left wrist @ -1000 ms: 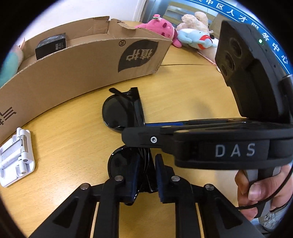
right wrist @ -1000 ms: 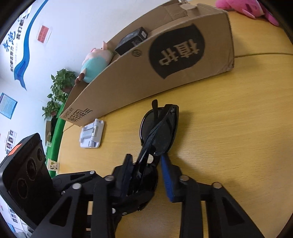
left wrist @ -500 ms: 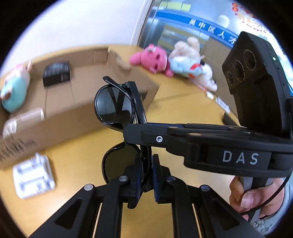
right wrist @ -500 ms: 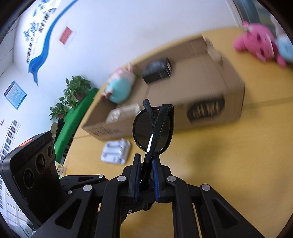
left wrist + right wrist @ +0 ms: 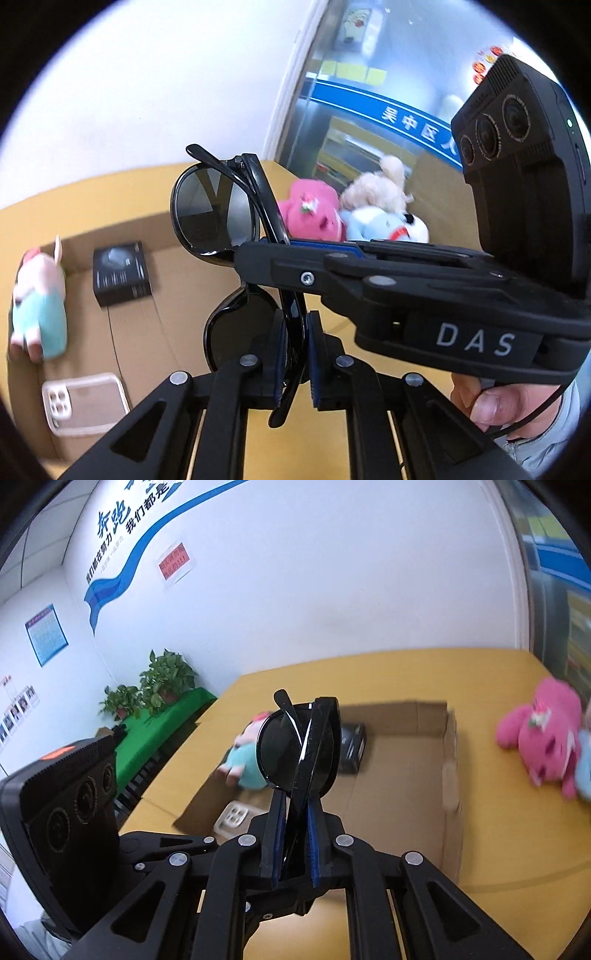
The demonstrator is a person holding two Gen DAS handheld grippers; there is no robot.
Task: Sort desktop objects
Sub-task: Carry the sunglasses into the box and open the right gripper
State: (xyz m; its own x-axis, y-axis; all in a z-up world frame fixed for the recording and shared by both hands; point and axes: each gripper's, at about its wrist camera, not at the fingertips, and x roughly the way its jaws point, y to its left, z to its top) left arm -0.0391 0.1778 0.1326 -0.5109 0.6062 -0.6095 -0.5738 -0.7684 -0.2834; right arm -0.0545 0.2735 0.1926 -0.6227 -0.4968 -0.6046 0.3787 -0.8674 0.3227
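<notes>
In the left wrist view, the left gripper [image 5: 295, 354] has its jaws nearly together, clamped on the lower part of a folded pair of black plastic sunglasses with dark round lenses [image 5: 218, 214]. The right gripper [image 5: 284, 245] reaches in from the right and pinches the same frame near the middle. The glasses are in the air above the open brown cardboard box [image 5: 177, 280], which already holds a small black carton [image 5: 122, 273], a pale pink and mint plush pig [image 5: 37, 295] and a clear phone case [image 5: 85, 402]. Two grips on one thin frame is the risk I see: if the hands drift apart or twist differently, the hinges or temples could bend or snap.

In the right wrist view, the right gripper [image 5: 293, 843] is closed tight on the folded sunglasses [image 5: 299, 753], which stand upright over the cardboard box [image 5: 448, 771]. The blue pads hold only a narrow edge, so the smooth frame could slip. A release from this height could scratch the lenses, or the glasses could land outside the box beside the bright pink plush toy [image 5: 539, 731] on the yellow wooden table [image 5: 517, 834].
</notes>
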